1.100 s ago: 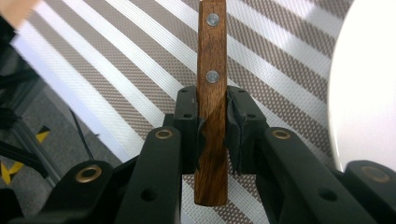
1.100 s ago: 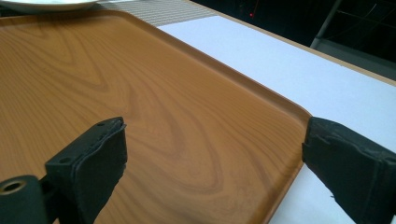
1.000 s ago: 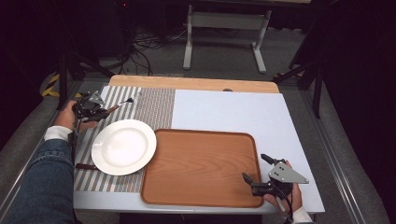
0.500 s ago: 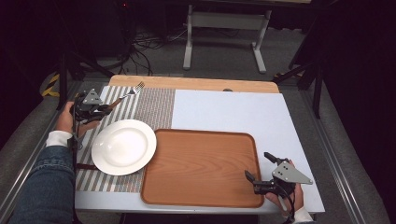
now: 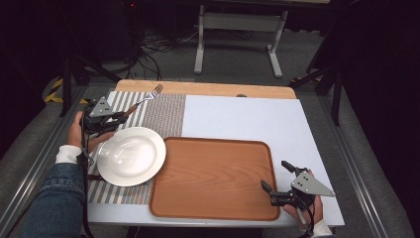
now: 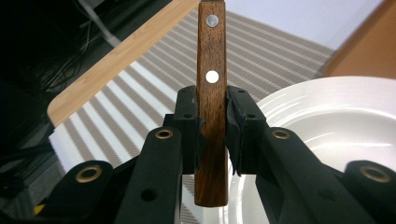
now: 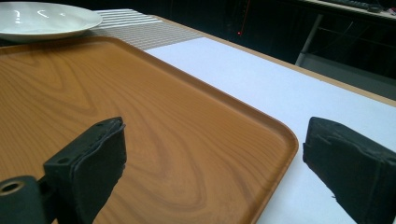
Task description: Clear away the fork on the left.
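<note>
A fork with a wooden handle [image 6: 211, 93] is clamped between the jaws of my left gripper [image 6: 211, 100]. In the high view the left gripper [image 5: 120, 117] hovers over the striped placemat [image 5: 166, 111] at the far left, and the fork's tines [image 5: 156, 90] point toward the table's far edge. A white plate [image 5: 131, 155] lies just in front of that gripper. My right gripper [image 5: 275, 174] stands open at the near right corner of the wooden tray [image 5: 213, 178], with nothing between its pads [image 7: 93, 149].
A dark slim object [image 5: 95, 177] lies on the placemat at the plate's near left. A white sheet [image 5: 247, 119] covers the table's right part. A metal stand [image 5: 237, 29] and cables lie on the floor beyond the table.
The left gripper has lifted and carried the fork to the right and toward the far edge; its tines now reach near the table's wooden strip. The right gripper has stayed where it was.
</note>
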Tool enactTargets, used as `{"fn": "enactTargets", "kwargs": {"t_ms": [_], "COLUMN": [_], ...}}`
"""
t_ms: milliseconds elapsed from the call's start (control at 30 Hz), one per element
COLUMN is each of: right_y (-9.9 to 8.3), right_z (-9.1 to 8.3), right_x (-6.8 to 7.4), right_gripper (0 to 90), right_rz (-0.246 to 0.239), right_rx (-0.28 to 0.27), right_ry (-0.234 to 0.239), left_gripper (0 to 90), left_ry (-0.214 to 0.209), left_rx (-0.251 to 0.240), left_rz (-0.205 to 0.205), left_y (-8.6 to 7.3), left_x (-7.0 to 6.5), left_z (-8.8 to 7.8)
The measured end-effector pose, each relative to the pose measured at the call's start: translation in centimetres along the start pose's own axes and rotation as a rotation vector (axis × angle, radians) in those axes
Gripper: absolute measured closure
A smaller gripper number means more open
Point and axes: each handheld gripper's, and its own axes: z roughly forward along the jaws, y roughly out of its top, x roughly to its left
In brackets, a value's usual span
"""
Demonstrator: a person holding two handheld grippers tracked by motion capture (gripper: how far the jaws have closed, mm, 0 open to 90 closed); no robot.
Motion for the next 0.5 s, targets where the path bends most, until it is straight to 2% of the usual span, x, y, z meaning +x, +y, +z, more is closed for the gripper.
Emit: {"fn": "enactTargets", "kwargs": {"t_ms": [67, 233, 300, 500], "right_y": [0.0, 0.0, 0.0, 0.1], "right_z": [0.0, 0.1, 0.1, 0.6], "right_x": [0.0, 0.0, -0.1, -0.2], "right_gripper": [7.0, 7.0, 7.0, 7.0], "right_rz": [0.002, 0.004, 0.006, 0.005], "right_rx": [0.003, 0.0, 0.0, -0.004], "right_ry": [0.001, 0.0, 0.002, 0.017], "left_gripper": [76.1, 76.1, 76.1, 76.1], "left_ry": [-0.014, -0.022, -0.037, -0.061], "left_rx": [-0.027, -0.058, -0.081, -0.104], "left_rz": [-0.003, 0.023, 0.027, 0.056], "left_y": [0.1, 0.5, 0.7, 1.3], "left_x": [-0.6, -2.2, -2.9, -5.1], "left_z": [-0.4, -0.9, -1.1, -1.5]}}
